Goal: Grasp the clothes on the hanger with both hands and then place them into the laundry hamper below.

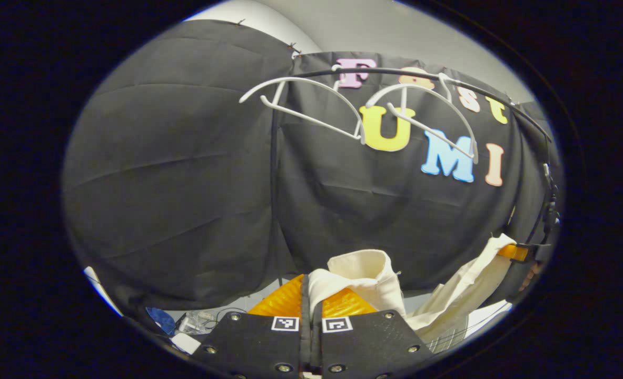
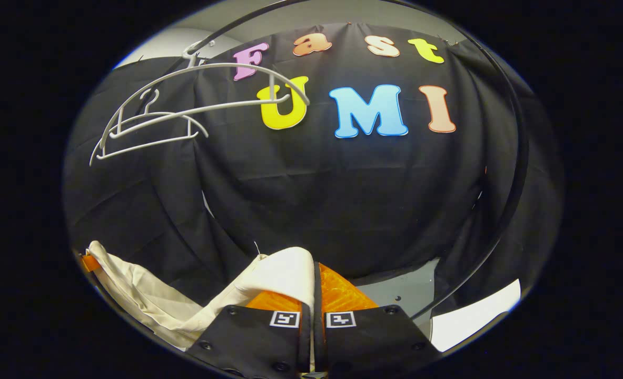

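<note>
Below the bare white hangers (image 1: 311,105) on the rail, left gripper (image 1: 311,310) and right gripper (image 2: 315,300) each pinch the cream garment (image 1: 364,279), fingers closed on cloth, so it is off and only lowering into the unseen hamper seems left

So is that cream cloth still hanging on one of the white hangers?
No, both white hangers hang bare on the rail, while the cream cloth sits low, pinched in the left gripper.
</note>
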### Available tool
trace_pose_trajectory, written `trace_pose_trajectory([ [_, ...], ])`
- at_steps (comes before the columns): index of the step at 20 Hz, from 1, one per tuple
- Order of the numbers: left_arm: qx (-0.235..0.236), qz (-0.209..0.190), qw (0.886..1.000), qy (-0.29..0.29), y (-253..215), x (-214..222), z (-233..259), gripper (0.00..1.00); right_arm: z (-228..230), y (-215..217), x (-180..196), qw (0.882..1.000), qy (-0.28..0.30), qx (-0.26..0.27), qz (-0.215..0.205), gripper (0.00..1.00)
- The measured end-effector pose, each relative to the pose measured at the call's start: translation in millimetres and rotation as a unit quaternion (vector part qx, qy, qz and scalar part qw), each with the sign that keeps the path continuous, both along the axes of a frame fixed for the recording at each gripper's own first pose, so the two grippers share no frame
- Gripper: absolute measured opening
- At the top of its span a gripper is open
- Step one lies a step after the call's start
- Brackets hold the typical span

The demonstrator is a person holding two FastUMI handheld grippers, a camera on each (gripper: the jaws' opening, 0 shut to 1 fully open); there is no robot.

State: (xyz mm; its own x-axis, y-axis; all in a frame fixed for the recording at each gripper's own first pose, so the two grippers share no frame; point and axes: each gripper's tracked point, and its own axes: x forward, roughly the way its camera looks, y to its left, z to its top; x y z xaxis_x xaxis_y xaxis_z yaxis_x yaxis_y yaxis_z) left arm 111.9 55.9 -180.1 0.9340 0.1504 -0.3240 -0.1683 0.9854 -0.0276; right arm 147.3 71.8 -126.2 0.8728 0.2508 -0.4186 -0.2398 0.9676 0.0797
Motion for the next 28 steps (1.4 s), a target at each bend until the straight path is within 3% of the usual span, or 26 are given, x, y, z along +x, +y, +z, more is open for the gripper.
trace_pose_trajectory([
  [9,-0.008,-0.118,0.991,0.058,-26,-7,-86,0.01,-78,73,-70,0.996,0.091,0.003,0.014,0.04],
  [18,0.014,-0.158,0.979,0.125,-24,9,-185,0.01,-145,87,-71,0.985,0.167,-0.042,0.007,0.04],
  [28,0.03,-0.193,0.963,0.183,-38,27,-253,0.02,-226,86,-81,0.964,0.264,-0.032,-0.015,0.06],
])
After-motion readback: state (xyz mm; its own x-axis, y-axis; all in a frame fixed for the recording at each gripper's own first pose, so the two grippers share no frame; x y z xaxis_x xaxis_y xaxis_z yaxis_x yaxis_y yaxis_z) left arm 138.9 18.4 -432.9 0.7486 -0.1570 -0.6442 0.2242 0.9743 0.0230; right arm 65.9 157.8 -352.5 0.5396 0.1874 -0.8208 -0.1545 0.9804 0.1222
